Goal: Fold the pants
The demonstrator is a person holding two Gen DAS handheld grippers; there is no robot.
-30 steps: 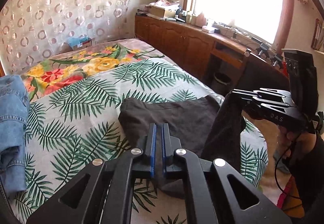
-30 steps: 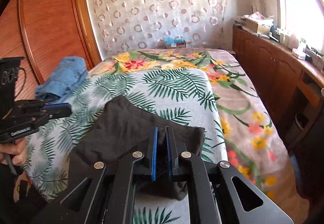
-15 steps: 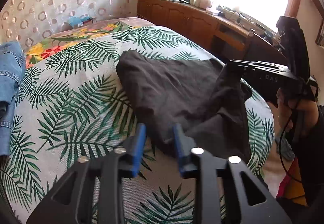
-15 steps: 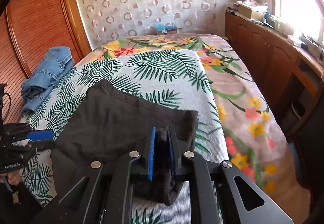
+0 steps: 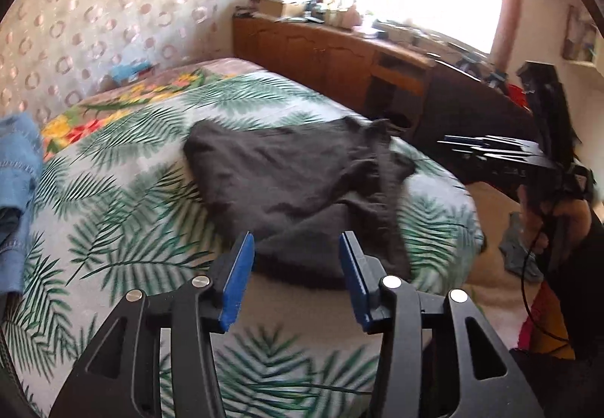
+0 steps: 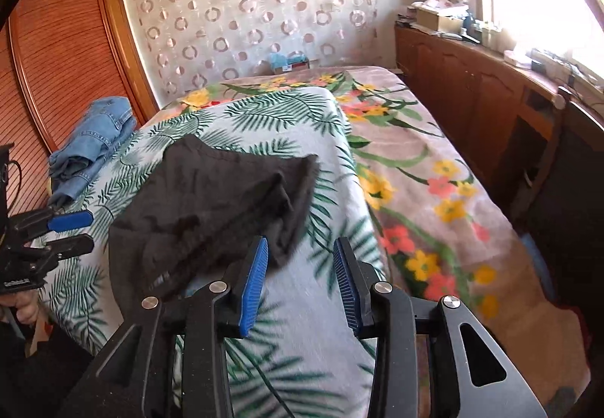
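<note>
Both grippers are empty right now. My left gripper (image 5: 296, 280) has its blue pads apart, nothing between them; jaws have just been opening, and the cloth sits beyond the tips, not touching. Same on my right gripper (image 6: 300, 280): pads spread, jaws just been opening, with the nearest dark corner of fabric just past the left pad and not pinched.

Black pants (image 5: 302, 187) lie folded over on the bed (image 5: 124, 214), on the palm-leaf sheet, near the foot edge closest to me and toward the window-side corner. Fold is rough: one flap is bunched and ridged on the window side, so the layers aren't square. My read is that the cloth lies that way because both held corners were let go together to lay the top layer onto the bottom one.

Grippers sit side by side at the near edge, angled down, which suits a re-grab of the fold line or a smoothing pass. Judgement: one fold is in, and at least one more plus tidying of the bunched flap is left.

Blue jeans (image 6: 90, 142) are stacked at the wardrobe-side edge, well apart from the pants and out of the way.

Frames are motion-blurred, so I can't resolve fine edge alignment.
</note>
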